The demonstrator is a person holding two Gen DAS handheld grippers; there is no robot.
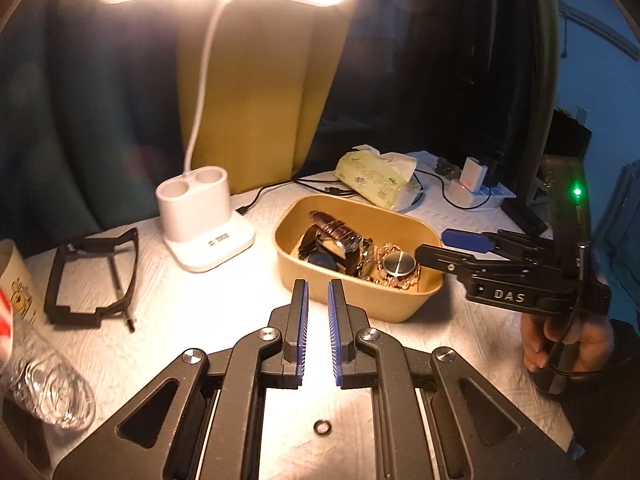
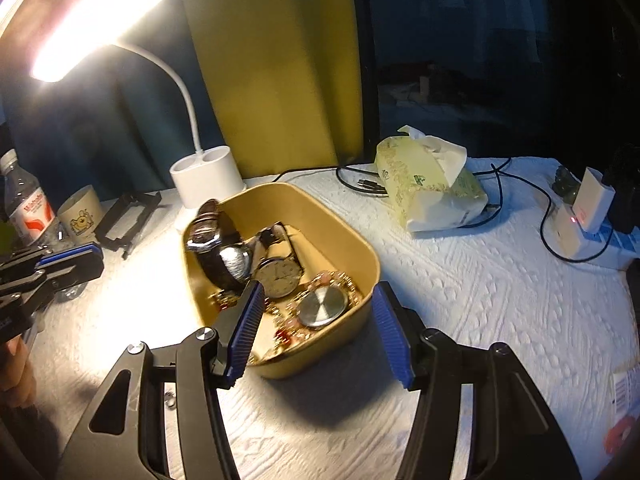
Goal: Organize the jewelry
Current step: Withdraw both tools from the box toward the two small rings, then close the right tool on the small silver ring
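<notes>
A tan tray [image 1: 408, 312] [image 2: 352, 240] on the white cloth holds several watches [image 1: 340, 236] [image 2: 278, 276] and gold bead bracelets [image 2: 336, 280]. My left gripper [image 1: 317, 284] hovers just in front of the tray with its jaws a narrow gap apart and nothing between them. A small dark ring [image 1: 321, 426] lies on the cloth under it. My right gripper [image 2: 318, 292] is open wide above the tray's near right corner, empty; in the left wrist view [image 1: 434, 246] it reaches over the tray's right rim.
A lit white desk lamp [image 1: 204, 220] [image 2: 208, 176] stands behind the tray. A black frame [image 1: 92, 276] [image 2: 128, 216], a paper cup [image 2: 80, 212] and a water bottle [image 1: 44, 376] [image 2: 28, 204] lie left. A tissue pack [image 1: 380, 180] [image 2: 432, 188], cables and a charger [image 2: 584, 212] sit right.
</notes>
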